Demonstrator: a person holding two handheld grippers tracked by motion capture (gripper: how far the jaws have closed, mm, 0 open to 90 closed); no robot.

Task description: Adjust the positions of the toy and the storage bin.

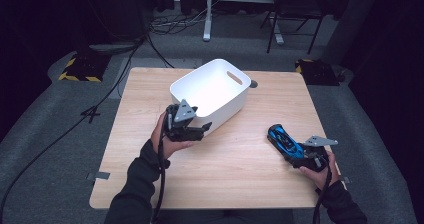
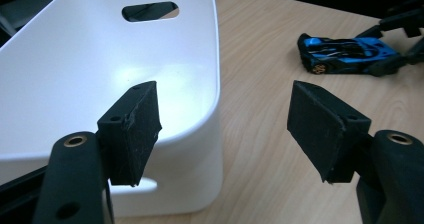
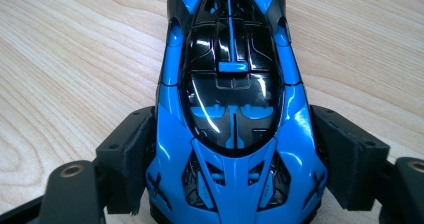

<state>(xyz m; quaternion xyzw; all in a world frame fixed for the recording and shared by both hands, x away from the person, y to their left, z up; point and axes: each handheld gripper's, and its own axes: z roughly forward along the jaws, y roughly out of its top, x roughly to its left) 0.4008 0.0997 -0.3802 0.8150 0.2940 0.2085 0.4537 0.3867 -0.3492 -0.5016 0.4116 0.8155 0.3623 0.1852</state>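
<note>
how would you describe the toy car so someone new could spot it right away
On the wooden table, look to the right of the white tub, near the table's right edge. The toy car sits there between the right tongs: a small, glossy blue and black racer, the table's only coloured thing.

no readable text, labels, brands or numbers on anything

The left gripper (image 2: 225, 129) holds its jaws wide apart, with nothing between them. One jaw is over the rim of the white bin (image 2: 100, 59). Beyond the bin, a blue toy car (image 2: 345, 54) lies on the counter (image 2: 260, 109).
</note>
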